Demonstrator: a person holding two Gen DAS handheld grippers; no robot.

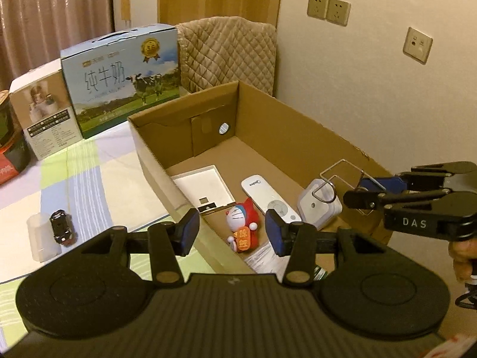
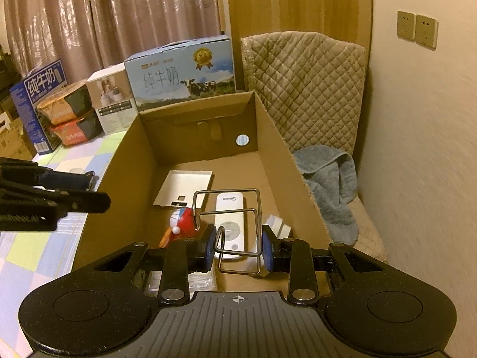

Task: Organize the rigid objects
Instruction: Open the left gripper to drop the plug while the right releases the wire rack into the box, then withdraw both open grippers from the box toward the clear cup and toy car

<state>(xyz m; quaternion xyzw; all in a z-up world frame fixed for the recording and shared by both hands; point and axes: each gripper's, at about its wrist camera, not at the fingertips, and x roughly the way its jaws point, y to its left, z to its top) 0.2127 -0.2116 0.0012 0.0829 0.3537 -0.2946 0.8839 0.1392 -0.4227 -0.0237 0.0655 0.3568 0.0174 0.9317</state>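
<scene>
Bent silver wire rack [image 2: 235, 232] in right gripper [image 2: 238, 250]

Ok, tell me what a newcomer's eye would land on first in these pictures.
First, the bent wire rack pinched in the right tongs, held over the open cardboard box. Next, the red and white cat figurine on the box floor beside a white remote, just beyond the open, empty left tongs. Behind the box stands the blue milk carton with a cow.
</scene>
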